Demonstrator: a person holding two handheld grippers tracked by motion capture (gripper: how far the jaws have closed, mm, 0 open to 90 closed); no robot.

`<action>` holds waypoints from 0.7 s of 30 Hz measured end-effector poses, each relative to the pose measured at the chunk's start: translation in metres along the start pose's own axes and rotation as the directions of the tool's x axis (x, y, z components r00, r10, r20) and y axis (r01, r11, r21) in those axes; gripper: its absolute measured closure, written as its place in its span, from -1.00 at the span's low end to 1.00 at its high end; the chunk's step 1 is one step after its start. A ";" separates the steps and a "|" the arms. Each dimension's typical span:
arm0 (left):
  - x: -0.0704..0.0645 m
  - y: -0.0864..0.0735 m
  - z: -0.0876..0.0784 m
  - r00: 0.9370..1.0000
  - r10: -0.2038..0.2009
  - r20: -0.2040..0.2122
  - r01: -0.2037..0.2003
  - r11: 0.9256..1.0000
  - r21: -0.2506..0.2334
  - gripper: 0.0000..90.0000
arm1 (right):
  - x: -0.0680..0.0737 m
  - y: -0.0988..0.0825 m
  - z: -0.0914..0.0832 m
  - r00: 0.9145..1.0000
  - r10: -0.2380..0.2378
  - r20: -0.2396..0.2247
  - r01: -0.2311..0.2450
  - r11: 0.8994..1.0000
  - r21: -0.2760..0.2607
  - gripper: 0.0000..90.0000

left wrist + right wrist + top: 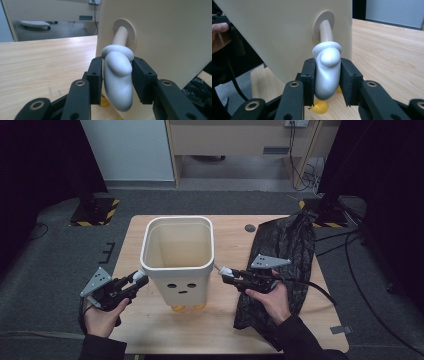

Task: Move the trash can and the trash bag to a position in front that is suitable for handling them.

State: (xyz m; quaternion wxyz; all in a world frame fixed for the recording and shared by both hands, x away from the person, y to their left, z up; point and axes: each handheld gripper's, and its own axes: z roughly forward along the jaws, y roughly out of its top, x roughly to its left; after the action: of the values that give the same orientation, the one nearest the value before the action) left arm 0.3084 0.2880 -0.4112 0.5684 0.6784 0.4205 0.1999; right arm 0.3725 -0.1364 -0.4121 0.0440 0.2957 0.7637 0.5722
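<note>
At the middle of the tabletop (150,320) stands a cream bin (178,260) with a face and small yellow feet, a black bag (280,265) lying to its right. The left gripper (136,281) has its jaws clenched on the bin's left arm (118,82), the right gripper (226,272) on the right arm (326,75). Best keep both grips equal and lift together, level, so the bin doesn't tip.

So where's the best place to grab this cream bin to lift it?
By its two side arms. The bin has a white hand-shaped knob sticking out on a peg from each side wall; come in level from left and right, jaws either side of each knob, as the left gripper and right gripper do.
</note>
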 end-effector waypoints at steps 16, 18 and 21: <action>-0.040 0.004 0.041 0.996 0.036 0.077 -0.037 0.999 0.012 0.39 | -0.012 -0.010 -0.064 0.998 0.022 0.050 -0.023 1.000 0.015 0.50; -0.041 0.003 0.044 0.995 0.031 0.094 -0.032 0.999 0.007 0.39 | -0.014 -0.010 -0.070 0.999 0.028 0.045 -0.028 1.000 0.012 0.49; -0.045 0.004 0.048 0.994 0.034 0.103 -0.035 0.999 0.008 0.39 | -0.017 -0.009 -0.076 0.998 0.040 0.054 -0.041 0.999 0.011 0.49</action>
State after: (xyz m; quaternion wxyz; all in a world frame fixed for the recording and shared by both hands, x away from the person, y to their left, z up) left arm 0.3204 0.2230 -0.4114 0.5825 0.6976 0.3799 0.1725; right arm 0.3524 -0.2108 -0.3995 0.0511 0.3265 0.7594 0.5604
